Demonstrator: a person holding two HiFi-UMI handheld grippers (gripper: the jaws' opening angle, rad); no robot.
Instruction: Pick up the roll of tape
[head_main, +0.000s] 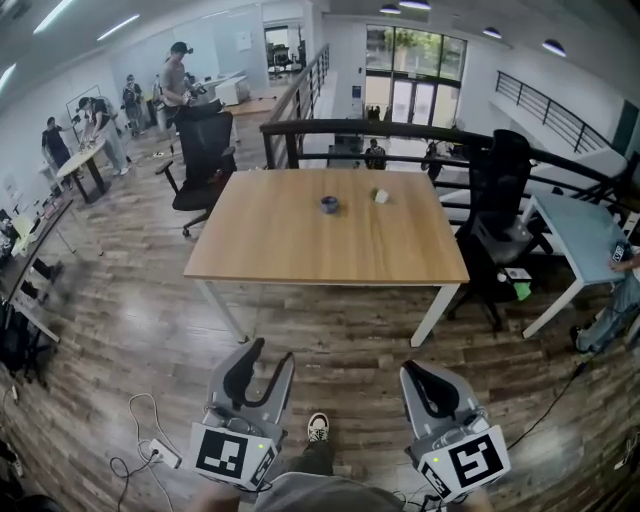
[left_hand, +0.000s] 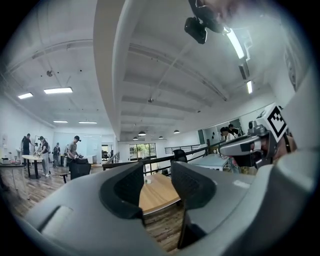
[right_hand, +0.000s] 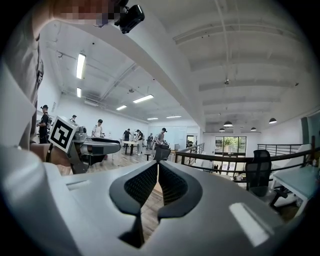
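Observation:
A small dark roll of tape lies on the wooden table, towards its far side, with a small white object to its right. Both grippers hang low in the head view, well short of the table and over the floor. My left gripper is open with nothing between its jaws; part of the table top and the white object show through the gap. My right gripper is shut, its pads meeting, and holds nothing.
A black office chair stands at the table's far left corner, another chair at its right. A black railing runs behind. A pale table is at the right. Cables and a power strip lie on the floor. People work at the far left.

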